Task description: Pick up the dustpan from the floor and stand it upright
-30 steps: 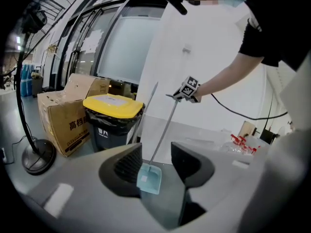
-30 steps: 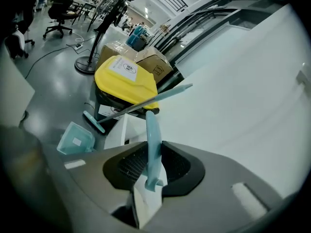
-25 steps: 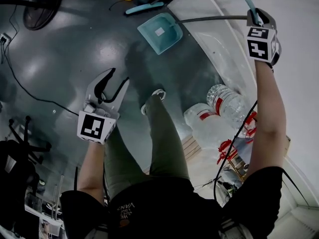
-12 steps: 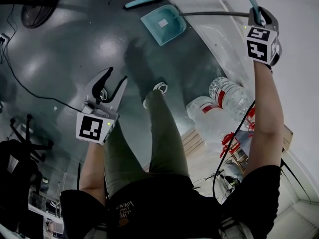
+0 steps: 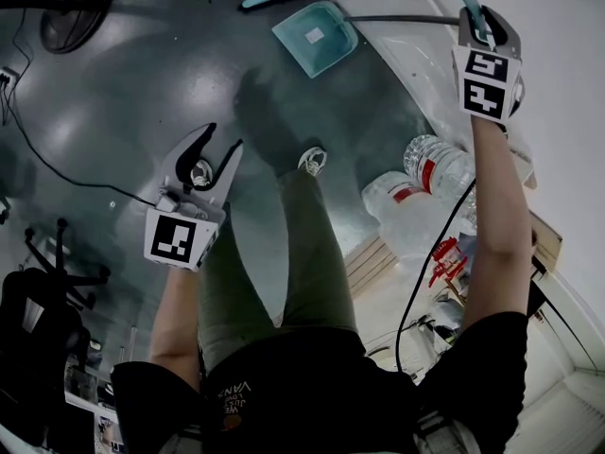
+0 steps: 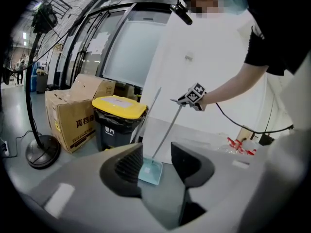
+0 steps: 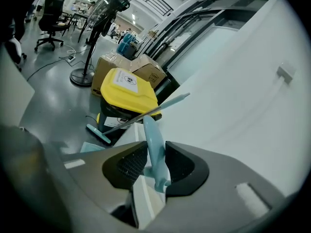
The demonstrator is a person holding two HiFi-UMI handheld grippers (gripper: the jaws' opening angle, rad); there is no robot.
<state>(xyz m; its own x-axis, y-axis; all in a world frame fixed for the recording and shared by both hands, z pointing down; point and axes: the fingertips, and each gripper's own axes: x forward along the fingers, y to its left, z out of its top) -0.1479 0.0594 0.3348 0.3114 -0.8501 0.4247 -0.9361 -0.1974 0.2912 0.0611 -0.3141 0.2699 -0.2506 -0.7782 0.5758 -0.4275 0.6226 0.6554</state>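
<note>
The teal dustpan (image 5: 315, 38) rests with its pan on the grey floor near the wall, and its long thin handle rod (image 5: 397, 19) rises to the right. My right gripper (image 5: 479, 12) holds the teal grip (image 7: 154, 144) at the rod's top; its jaws are opening, with the grip still between the pads and touching them. In the left gripper view the pan (image 6: 150, 171) sits beyond my left gripper (image 6: 156, 157), which is open and holds nothing. In the head view the left gripper (image 5: 219, 149) hovers over bare floor, well short of the pan.
A yellow-lidded bin (image 6: 119, 113) and a cardboard box (image 6: 73, 115) stand behind the pan. A teal broom (image 7: 160, 108) leans on the bin. A standing fan (image 5: 71, 8) is far left. Packs of water bottles (image 5: 425, 197) lie by the white wall. A cable (image 5: 57, 173) crosses the floor.
My right gripper, with the handle grip in it, has shifted up and slightly left in the head view, and the pan with it. The left gripper has edged forward, still open.
</note>
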